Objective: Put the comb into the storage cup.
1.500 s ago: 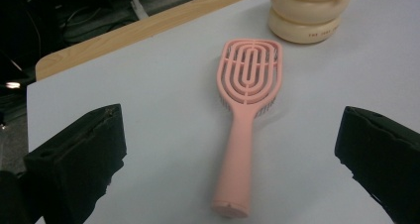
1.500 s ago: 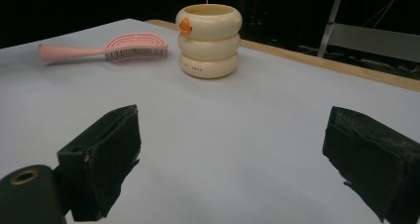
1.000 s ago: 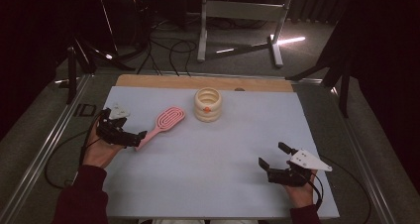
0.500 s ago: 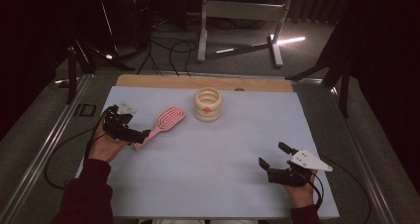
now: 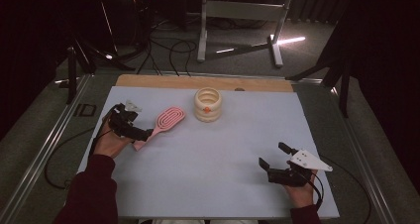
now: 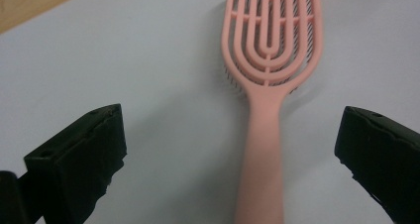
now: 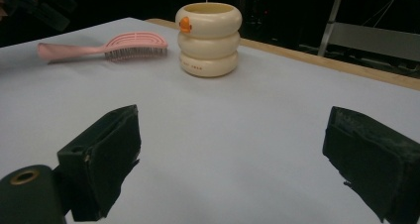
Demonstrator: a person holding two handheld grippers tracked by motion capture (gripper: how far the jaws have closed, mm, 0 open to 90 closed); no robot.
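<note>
Left gripper spread wide astride pink hairbrush handle, not clamping, handle end cut off below, right gripper gaping over bare mat, cream cup beyond.

On the cream ringed cup there is a short line of small dark print on the lowest ring, seen in the right gripper view, but it is too small and blurred to read. The same cup has an orange mark on its top ring, with no letters that can be read.
</note>
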